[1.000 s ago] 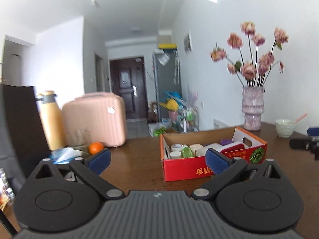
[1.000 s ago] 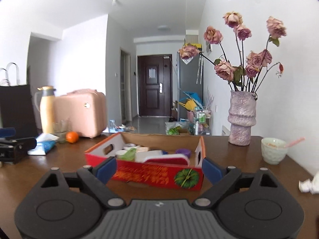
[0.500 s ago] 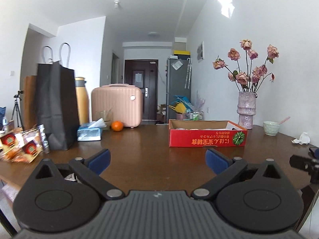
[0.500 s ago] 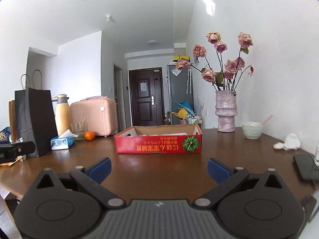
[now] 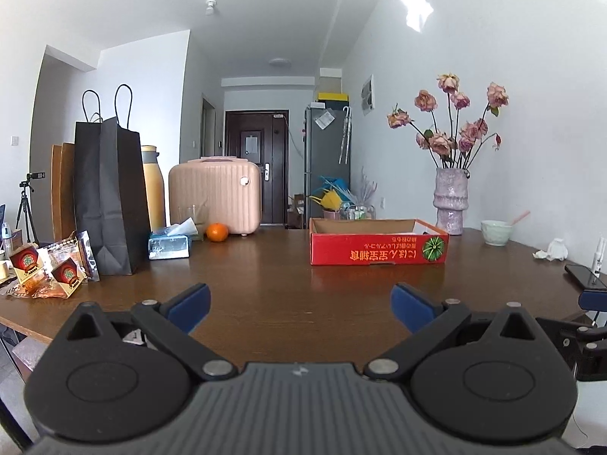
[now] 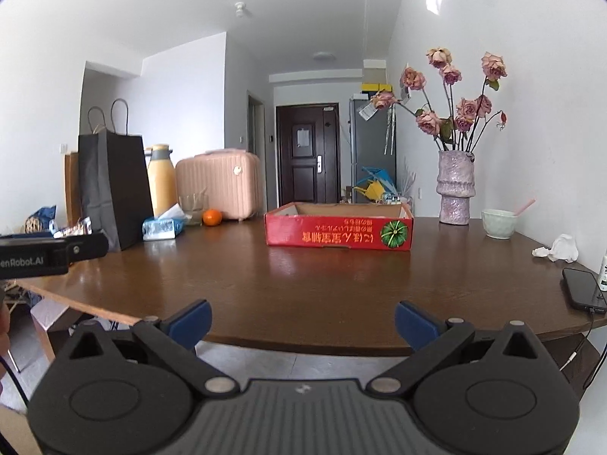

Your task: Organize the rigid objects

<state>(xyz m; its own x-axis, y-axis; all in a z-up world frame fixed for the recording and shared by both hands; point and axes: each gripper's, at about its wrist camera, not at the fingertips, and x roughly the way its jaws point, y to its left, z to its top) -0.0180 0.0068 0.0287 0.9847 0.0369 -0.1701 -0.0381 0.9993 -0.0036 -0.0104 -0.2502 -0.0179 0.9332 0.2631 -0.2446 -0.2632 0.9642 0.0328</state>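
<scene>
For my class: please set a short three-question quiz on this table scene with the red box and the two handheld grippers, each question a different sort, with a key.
1. True or false: the left gripper holds the orange.
2. What stands directly right of the red cardboard box: A) vase of pink flowers, B) black paper bag, C) pink case?
3. Fill in: the right gripper has its jaws ____.

Key: 1 false; 2 A; 3 open, with nothing between them.

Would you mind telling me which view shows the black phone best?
The right wrist view: the phone lies whole on the table, its cable plugged in. The left wrist view catches only part of it at the right edge.
</scene>
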